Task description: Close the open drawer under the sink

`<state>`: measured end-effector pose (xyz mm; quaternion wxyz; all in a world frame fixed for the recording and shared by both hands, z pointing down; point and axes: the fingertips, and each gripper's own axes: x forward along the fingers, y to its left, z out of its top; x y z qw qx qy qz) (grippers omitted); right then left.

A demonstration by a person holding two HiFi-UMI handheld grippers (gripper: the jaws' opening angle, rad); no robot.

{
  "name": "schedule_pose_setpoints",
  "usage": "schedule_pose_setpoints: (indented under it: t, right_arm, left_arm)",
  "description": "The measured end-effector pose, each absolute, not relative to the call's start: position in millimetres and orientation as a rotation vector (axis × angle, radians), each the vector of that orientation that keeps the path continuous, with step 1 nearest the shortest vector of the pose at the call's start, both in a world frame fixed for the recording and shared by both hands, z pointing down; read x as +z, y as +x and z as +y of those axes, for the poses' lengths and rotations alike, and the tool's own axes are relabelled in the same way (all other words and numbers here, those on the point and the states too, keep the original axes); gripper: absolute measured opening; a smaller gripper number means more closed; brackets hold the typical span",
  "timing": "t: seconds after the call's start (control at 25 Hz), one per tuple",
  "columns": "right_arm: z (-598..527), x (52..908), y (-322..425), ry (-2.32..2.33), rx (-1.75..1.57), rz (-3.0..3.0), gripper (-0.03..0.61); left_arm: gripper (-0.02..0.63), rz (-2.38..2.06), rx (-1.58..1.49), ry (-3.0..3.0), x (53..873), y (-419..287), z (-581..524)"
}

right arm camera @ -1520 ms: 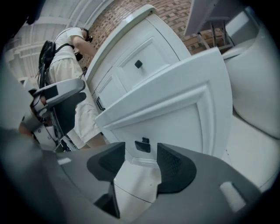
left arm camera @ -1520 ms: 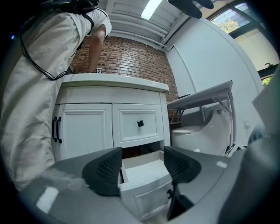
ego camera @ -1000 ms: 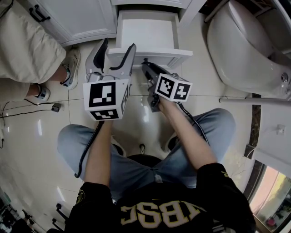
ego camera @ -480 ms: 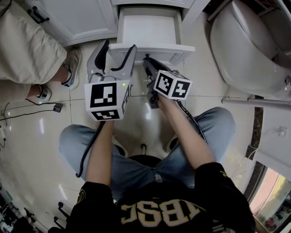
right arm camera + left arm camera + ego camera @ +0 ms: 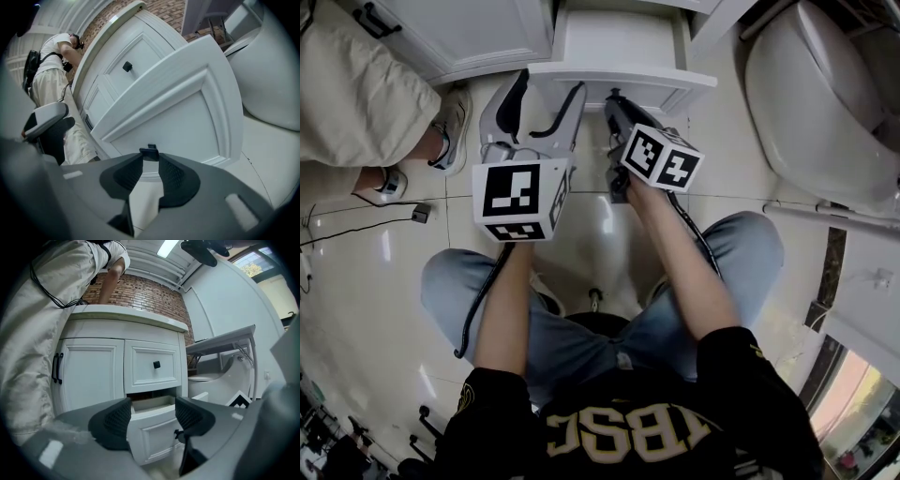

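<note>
The white drawer (image 5: 623, 80) under the sink stands partly pulled out of the vanity, its inside showing from above. In the right gripper view its panelled front (image 5: 178, 112) fills the middle. My right gripper (image 5: 150, 161) is shut on the small black knob (image 5: 150, 153) on that front, a pad on each side of it. From the head view, the right gripper (image 5: 614, 97) touches the drawer front. My left gripper (image 5: 547, 89) is open just left of it, in front of the drawer and holding nothing. Between its pads, the left gripper view shows the open drawer (image 5: 154, 420).
A closed upper drawer with a black knob (image 5: 156, 364) sits above the open one, and a cabinet door (image 5: 459, 28) is to the left. A person in light clothes (image 5: 356, 94) stands at the left. A white toilet (image 5: 825, 103) is at the right.
The right gripper has moved forward toward the cabinet together with the drawer front. The left gripper has stayed about where it was.
</note>
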<state>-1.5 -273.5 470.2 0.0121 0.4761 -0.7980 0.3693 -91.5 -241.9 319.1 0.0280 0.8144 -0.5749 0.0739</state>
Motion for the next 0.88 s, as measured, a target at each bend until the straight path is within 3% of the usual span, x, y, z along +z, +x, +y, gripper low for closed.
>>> schedule_pose_setpoints:
  t: [0.88]
  right_arm:
    - [-404.5, 467.9, -3.6, 1.665, 1.078, -2.534, 0.106]
  left_arm:
    - [0.288, -1.728, 0.238, 2.464, 349.6, -151.3, -290.4]
